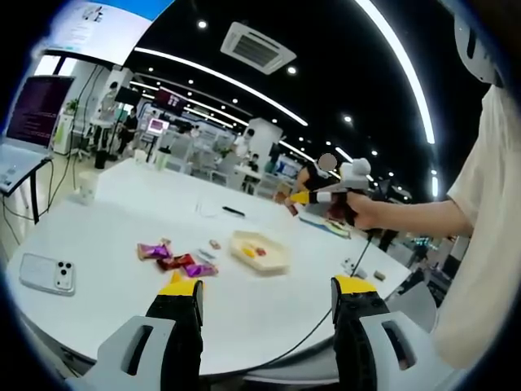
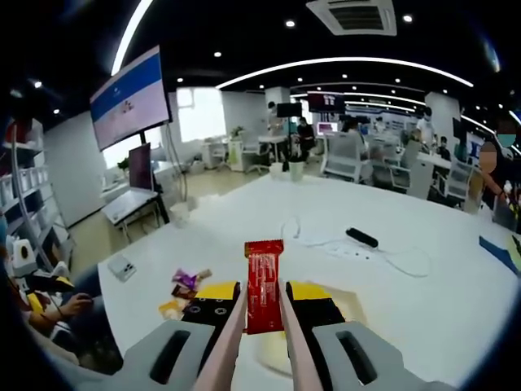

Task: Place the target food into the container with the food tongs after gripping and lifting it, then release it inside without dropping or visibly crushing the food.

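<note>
Right gripper view: my right gripper [image 2: 264, 305] presses the pink tongs [image 2: 230, 342], which grip a red rectangular snack packet [image 2: 264, 285] upright above the pale yellow shallow tray [image 1: 259, 251]. My left gripper [image 1: 267, 303] is open over the white round table [image 1: 122, 220], with small wrapped candies [image 1: 175, 259] beyond it.

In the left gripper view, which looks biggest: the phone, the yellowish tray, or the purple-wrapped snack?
As they look in that view:
1. Pale yellow shallow tray and white smartphone: about alike, and the phone lies nearer the camera, so I won't rank them.
2. Purple-wrapped snack, clearly smallest.
</note>
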Motion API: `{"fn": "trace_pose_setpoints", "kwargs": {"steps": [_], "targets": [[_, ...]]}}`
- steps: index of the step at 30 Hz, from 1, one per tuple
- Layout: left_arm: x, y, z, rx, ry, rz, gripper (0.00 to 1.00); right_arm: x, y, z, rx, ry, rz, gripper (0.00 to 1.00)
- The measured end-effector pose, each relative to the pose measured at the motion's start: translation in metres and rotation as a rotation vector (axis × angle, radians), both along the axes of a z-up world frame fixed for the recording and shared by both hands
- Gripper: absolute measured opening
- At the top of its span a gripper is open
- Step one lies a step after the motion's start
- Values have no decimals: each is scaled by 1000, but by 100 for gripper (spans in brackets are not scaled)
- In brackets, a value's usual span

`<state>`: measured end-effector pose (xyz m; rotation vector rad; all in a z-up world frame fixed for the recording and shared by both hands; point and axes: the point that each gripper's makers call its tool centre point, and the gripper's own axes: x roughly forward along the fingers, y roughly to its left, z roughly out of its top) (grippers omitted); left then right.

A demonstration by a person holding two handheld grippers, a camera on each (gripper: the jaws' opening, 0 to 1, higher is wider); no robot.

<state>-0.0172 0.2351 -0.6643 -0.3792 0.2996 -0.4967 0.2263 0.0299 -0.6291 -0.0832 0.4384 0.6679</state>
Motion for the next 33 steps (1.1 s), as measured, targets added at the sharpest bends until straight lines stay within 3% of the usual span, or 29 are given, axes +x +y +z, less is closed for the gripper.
{"fn": "trace_pose_setpoints", "kwargs": {"steps": [33], "targets": [[-9,-5,-13,-14,25,4,63,10,-19,-3,-14,1,-50,21]]}}
